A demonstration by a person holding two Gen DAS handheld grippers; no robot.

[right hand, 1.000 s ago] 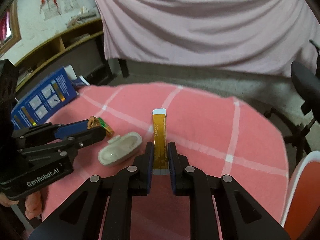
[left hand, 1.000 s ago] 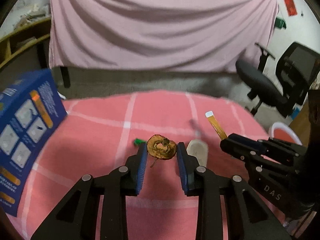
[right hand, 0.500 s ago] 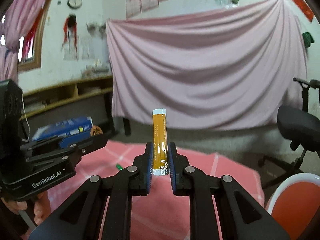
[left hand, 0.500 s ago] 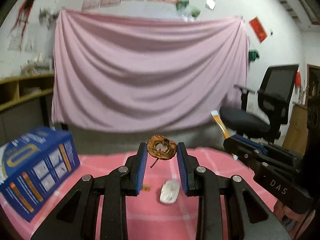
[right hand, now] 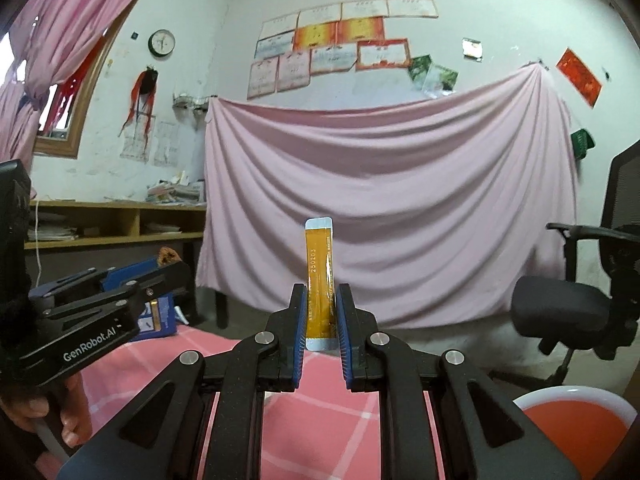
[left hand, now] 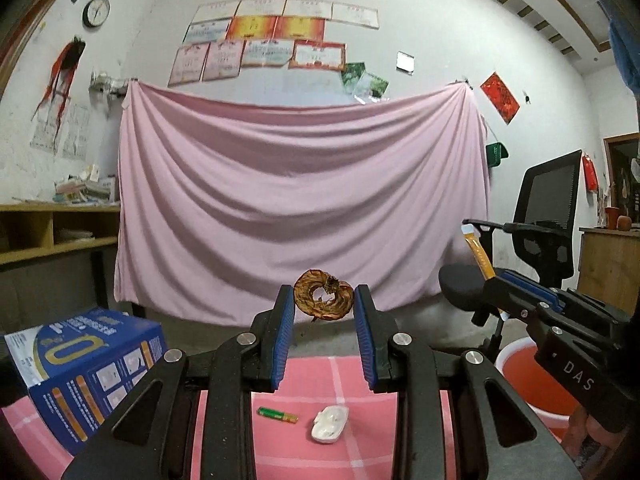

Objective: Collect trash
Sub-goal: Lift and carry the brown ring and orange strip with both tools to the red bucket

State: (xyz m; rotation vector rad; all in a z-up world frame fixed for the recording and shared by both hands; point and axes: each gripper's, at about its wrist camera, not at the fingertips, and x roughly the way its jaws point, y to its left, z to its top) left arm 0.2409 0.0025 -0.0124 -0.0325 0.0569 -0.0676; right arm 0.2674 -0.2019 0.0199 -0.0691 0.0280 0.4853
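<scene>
Pink-checked desk is lying below both grippers. Left gripper jaws are pinching a peel ring; right gripper jaws are clamping a sachet. Brittle ring risks crumbling under pressure.

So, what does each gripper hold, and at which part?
Left gripper: dried fruit ring, by its outer edges. Right gripper: orange sachet, near its lower end.

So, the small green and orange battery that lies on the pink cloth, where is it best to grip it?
Grip the battery across its middle, coming from above with the fingers on its two long sides: it lies flat and is thin, and its ends are narrow.
</scene>
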